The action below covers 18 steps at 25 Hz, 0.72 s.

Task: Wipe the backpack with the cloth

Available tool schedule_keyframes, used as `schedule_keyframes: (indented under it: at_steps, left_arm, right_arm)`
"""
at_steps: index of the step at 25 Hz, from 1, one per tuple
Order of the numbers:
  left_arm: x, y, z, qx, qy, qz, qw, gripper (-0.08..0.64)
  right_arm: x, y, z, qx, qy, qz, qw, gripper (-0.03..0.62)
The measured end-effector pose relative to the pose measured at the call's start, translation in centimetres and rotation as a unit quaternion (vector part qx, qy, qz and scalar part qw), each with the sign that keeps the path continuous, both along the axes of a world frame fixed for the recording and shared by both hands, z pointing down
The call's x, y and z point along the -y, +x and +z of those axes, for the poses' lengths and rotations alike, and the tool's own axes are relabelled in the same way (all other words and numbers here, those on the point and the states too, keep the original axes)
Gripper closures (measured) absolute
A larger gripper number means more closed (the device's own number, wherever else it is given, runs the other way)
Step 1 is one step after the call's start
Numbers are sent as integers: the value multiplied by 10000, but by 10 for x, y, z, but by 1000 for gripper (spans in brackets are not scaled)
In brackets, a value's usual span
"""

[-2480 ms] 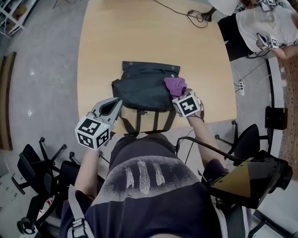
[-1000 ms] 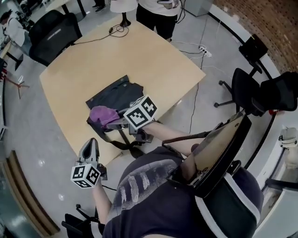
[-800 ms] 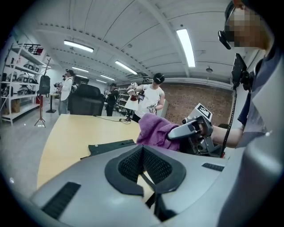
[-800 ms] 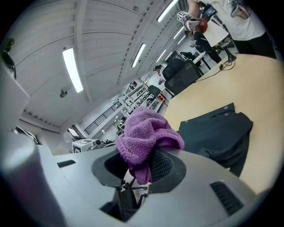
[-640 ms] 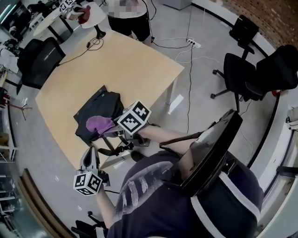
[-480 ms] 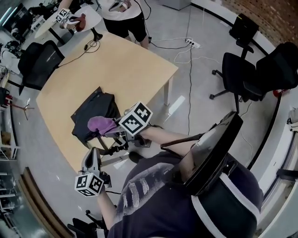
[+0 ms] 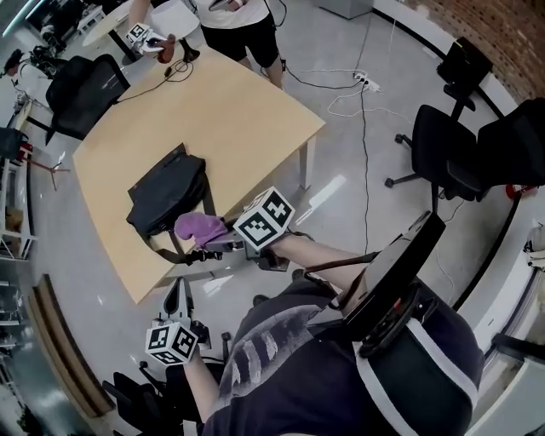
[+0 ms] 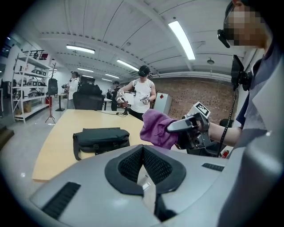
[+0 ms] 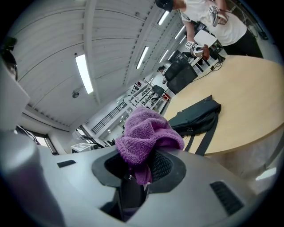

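The dark backpack (image 7: 166, 197) lies flat on the wooden table (image 7: 221, 111), near its front edge, with straps hanging over. My right gripper (image 7: 210, 243) is shut on the purple cloth (image 7: 199, 226), held in the air just off the table edge, apart from the backpack. In the right gripper view the cloth (image 9: 148, 132) bunches over the jaws and the backpack (image 9: 197, 114) lies beyond. My left gripper (image 7: 176, 291) hangs lower, off the table, jaws shut on nothing. The left gripper view shows the backpack (image 8: 101, 138) and the cloth (image 8: 155, 128).
Black office chairs (image 7: 447, 140) stand on the grey floor at the right, another chair (image 7: 85, 89) by the table's far left. A person (image 7: 234, 21) with grippers stands at the far end. A cable (image 7: 358, 89) trails across the floor.
My view has pulled back and turned. The right gripper has carried the cloth off the backpack to beyond the table edge, and the left gripper has dropped lower and away from the table.
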<state>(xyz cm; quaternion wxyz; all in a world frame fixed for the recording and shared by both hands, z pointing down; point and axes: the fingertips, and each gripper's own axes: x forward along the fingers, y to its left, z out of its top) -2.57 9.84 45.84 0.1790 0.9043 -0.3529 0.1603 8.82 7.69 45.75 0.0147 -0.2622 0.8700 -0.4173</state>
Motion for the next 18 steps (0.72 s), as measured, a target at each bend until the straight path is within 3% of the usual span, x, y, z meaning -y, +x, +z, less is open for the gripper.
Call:
schedule_keyframes:
  at_steps: [9, 18]
  left_arm:
    - [-40, -26, -6, 100, 268, -134, 9995, 554]
    - [-85, -96, -14, -223, 384, -390, 9983, 554]
  right_arm:
    - [-35, -11, -3, 44, 195, 110, 9997, 492]
    - [-84, -58, -15, -197, 261, 123, 9994, 494]
